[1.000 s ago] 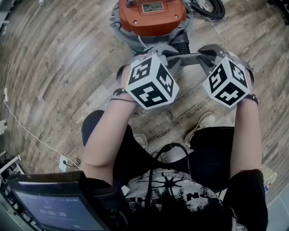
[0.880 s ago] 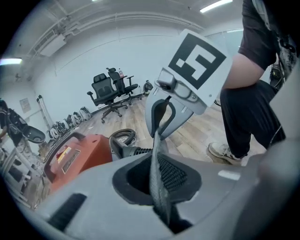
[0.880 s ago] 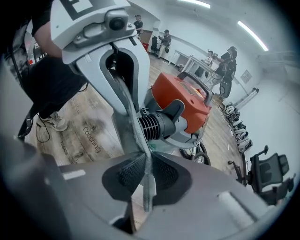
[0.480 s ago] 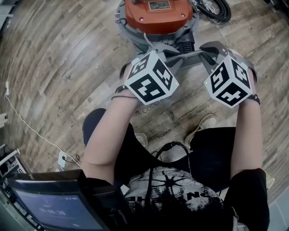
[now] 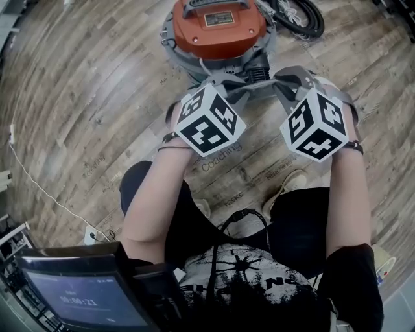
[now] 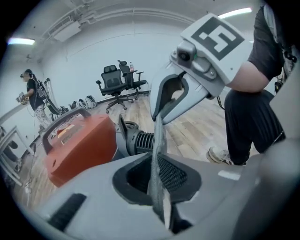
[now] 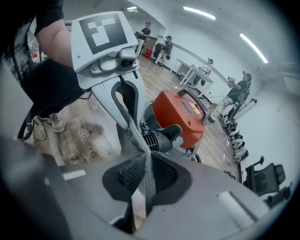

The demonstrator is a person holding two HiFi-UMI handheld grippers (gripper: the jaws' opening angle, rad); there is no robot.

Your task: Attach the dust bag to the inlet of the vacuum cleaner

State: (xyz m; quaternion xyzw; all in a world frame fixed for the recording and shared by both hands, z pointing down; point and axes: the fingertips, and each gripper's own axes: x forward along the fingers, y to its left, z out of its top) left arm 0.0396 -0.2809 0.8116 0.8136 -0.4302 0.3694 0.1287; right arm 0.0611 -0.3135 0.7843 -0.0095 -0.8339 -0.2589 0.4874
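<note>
The vacuum cleaner (image 5: 219, 27) has an orange top and stands on the wood floor ahead of me. Its black ribbed inlet (image 6: 137, 139) (image 7: 161, 137) faces my grippers. A thin grey dust bag (image 5: 254, 84) is stretched between the two grippers, just in front of the inlet. My left gripper (image 5: 224, 83) (image 6: 157, 174) is shut on one edge of the dust bag (image 6: 157, 140). My right gripper (image 5: 285, 79) (image 7: 147, 174) is shut on the opposite edge of the dust bag (image 7: 137, 137). Each gripper view shows the other gripper across the bag, the right gripper (image 6: 160, 115) and the left gripper (image 7: 126, 123).
A black hose (image 5: 299, 11) lies coiled behind the vacuum at the top right. My shoes (image 5: 288, 181) stand on the floor below the grippers. A white cable (image 5: 39, 185) runs across the floor at the left. Office chairs (image 6: 117, 82) and people (image 7: 239, 91) are far off.
Both grippers have drifted slightly leftward in the head view with the bag still stretched between them by the vacuum's front. Neither grip has changed.
</note>
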